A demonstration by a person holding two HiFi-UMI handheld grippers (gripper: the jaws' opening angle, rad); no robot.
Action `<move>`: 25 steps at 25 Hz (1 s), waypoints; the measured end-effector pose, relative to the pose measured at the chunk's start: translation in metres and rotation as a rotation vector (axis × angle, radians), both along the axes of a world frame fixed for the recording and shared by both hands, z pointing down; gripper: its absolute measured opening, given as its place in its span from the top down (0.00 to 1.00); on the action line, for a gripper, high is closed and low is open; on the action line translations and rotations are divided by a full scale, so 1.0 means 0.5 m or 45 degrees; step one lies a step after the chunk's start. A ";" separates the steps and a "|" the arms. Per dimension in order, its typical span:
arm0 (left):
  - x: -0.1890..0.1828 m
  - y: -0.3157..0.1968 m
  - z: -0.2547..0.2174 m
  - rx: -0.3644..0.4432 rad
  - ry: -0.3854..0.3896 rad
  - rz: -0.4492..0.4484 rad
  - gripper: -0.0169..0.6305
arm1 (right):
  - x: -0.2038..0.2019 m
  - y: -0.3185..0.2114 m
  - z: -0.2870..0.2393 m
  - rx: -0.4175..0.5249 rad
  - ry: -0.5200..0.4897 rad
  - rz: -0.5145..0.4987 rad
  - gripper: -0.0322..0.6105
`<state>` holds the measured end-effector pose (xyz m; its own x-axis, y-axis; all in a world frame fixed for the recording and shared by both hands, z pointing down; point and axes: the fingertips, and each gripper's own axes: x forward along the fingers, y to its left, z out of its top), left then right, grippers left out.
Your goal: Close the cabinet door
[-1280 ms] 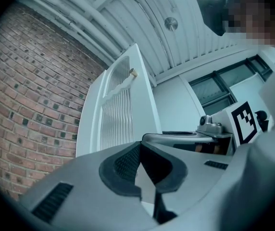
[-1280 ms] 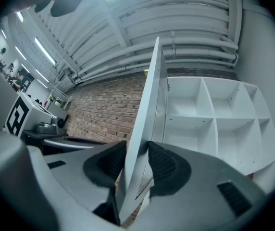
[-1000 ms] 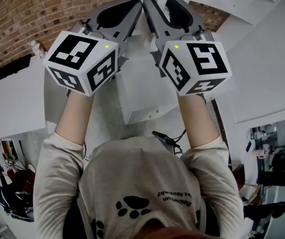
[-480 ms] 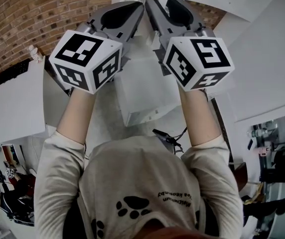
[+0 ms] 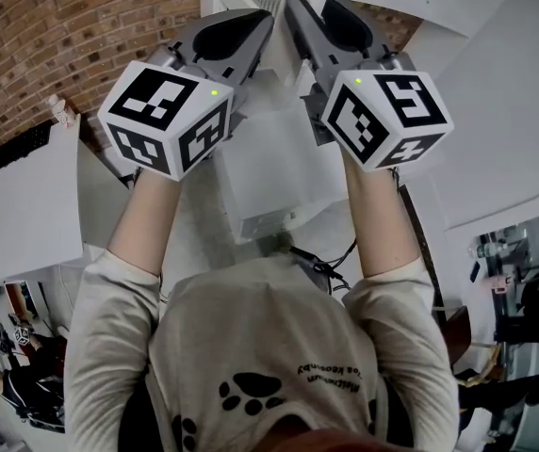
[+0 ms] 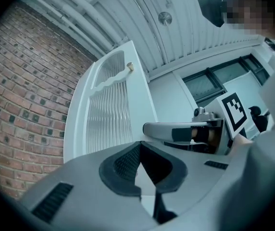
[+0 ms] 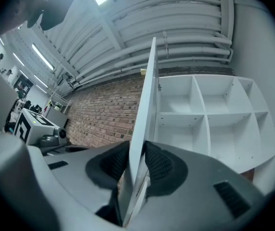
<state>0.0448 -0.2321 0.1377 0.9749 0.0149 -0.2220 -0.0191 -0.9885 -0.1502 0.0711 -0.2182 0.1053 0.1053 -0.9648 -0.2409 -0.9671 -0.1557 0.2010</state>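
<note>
Counting two grippers, right gripper point(image 7: 136, 150) and left gripper point(image 6: 140, 146); one cabinet door point(image 7: 144, 124); one knob point(image 6: 130, 67); one white cabinet point(image 7: 205, 117) showing at least six open compartments. Finding the door standing open, edge-on in the right gripper view, cabinet at its 3 o'clock, brick wall point(image 7: 104, 112) at its 9 o'clock. Reaching both forearms point(image 5: 147, 215) toward 12 o'clock in the head view, tips converging. Closing right jaws on the door's edge, both pads touching it. Carrying left jaws pinched together, gripping nothing

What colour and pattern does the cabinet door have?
The cabinet door is white with fine vertical ribs; clearest in the left gripper view.
</note>
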 end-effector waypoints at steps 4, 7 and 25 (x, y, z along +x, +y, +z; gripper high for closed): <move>0.028 0.014 -0.001 -0.005 0.012 -0.008 0.96 | 0.025 0.017 -0.003 0.000 0.003 -0.038 0.78; 0.057 0.024 0.000 0.001 0.016 -0.019 0.96 | 0.051 0.026 -0.003 -0.003 0.003 -0.080 0.79; 0.235 0.039 0.013 0.018 0.006 -0.126 0.96 | 0.231 0.054 0.001 0.011 -0.042 -0.406 0.80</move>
<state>0.1624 -0.2124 0.1440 0.9708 -0.0780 -0.2271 -0.1171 -0.9795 -0.1640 0.1868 -0.1911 0.1055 -0.1945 -0.9484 -0.2503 -0.9734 0.1550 0.1688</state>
